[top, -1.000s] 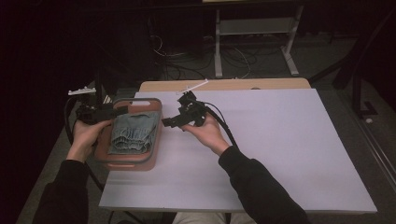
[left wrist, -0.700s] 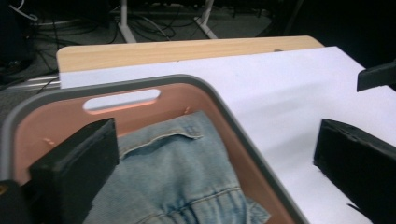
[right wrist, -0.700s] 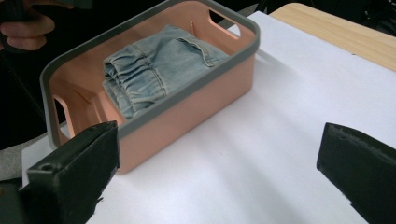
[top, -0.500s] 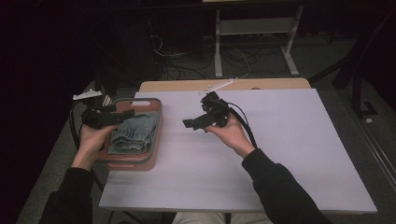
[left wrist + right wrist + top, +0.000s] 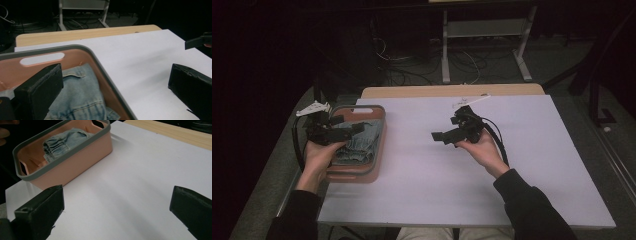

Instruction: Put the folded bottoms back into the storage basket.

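Folded jeans (image 5: 357, 142) half-hidden inside pink basket (image 5: 379, 150)

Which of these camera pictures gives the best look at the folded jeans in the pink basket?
The right gripper view: the whole folded jeans lie unobstructed inside the pink basket. The left gripper view shows only a close part, behind a jaw. The high view shows them small, partly behind the left tool.

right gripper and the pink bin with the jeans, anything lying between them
Nothing: in the high view only bare white table top lies between the right gripper and the pink bin; the right gripper view agrees.
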{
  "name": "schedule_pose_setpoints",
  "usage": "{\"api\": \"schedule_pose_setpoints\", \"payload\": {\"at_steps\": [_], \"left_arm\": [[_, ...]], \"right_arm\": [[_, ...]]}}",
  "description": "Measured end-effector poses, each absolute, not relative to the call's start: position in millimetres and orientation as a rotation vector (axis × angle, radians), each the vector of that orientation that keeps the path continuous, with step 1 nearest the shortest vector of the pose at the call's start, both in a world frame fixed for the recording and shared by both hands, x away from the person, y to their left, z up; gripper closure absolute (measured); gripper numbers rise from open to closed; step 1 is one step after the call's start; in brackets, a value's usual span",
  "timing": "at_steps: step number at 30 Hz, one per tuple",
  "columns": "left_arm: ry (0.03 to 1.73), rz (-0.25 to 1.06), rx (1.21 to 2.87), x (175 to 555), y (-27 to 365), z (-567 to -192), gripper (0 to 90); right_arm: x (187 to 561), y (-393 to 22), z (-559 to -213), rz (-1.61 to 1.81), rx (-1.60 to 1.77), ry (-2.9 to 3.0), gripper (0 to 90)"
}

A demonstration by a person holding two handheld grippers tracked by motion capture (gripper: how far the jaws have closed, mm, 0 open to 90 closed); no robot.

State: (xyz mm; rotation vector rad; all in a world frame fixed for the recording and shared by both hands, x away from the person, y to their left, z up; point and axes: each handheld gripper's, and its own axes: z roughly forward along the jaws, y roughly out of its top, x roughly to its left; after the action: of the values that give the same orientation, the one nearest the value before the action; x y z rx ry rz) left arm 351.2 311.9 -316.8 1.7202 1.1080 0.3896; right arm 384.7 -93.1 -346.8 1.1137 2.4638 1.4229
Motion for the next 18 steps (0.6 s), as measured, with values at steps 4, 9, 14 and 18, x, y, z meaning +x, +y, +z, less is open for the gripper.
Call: {"api": "schedule_pose_setpoints", "payload": {"at_steps": [4, 9, 14, 18], "left_arm": [[1.083, 0.394, 1.708, 345.7, 306.3, -315.9, 0.0], [1.062, 0.398, 1.704, 338.9, 298.7, -316.9, 0.0], [1.031, 0.403, 1.723, 330.3, 290.9, -319.7, 0.0], [1.01, 0.406, 1.729, 324.8, 285.4, -322.1, 0.0]], "right_arm": [[380.6, -106.9, -349.1, 1.425, 1.128, 2.446, 0.0], [374.4, -121.9, -350.5, 1.434, 1.138, 2.427, 0.0], [366.9, -135.9, -351.8, 1.449, 1.14, 2.403, 0.0], [361.6, -145.4, -353.5, 1.461, 1.144, 2.387, 0.0]]}}
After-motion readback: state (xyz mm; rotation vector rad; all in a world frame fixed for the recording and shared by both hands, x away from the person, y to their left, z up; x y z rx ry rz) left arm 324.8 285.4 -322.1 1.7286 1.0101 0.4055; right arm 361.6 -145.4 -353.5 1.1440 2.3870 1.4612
